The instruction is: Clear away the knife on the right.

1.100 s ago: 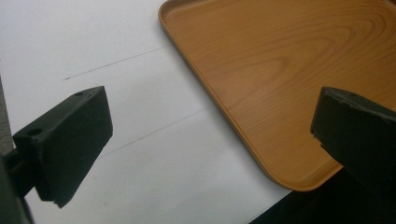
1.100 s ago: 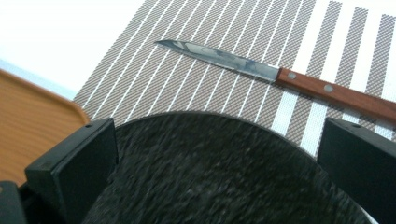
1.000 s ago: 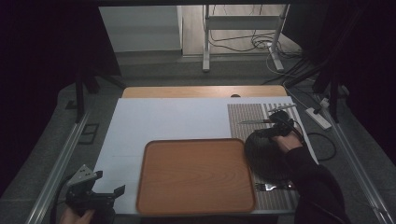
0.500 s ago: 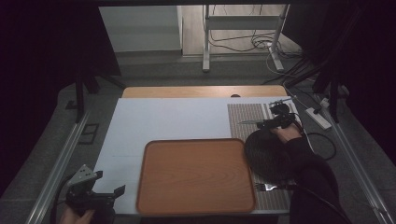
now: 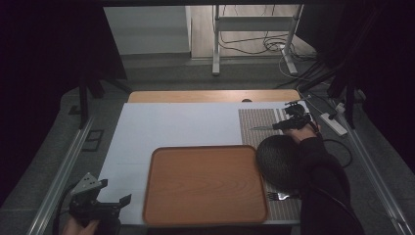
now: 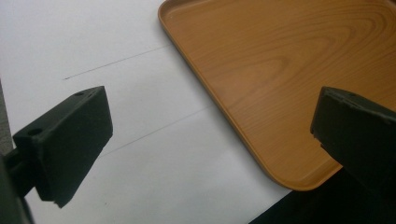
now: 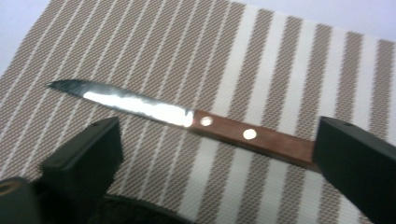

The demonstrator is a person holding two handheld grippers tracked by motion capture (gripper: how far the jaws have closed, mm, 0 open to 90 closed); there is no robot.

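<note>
From the high view I see my right gripper (image 5: 292, 121) at the far right of the table, over the striped placemat (image 5: 259, 122), with the knife (image 5: 262, 128) lying just to its left. A dark round bowl (image 5: 278, 157) sits near of it, beside the wooden tray (image 5: 205, 183), and a fork (image 5: 279, 196) lies at the mat's near end. My left gripper (image 5: 100, 205) hovers at the near left corner.

In the left gripper view, my jaws stand wide apart and empty above the white tabletop (image 6: 107, 51), the tray's corner (image 6: 280, 74) between them.

In the right gripper view, my jaws are spread apart, holding nothing; the knife (image 7: 187, 116) lies flat on the placemat (image 7: 280, 65) between them, blade left, handle end just beside the right jaw.
</note>
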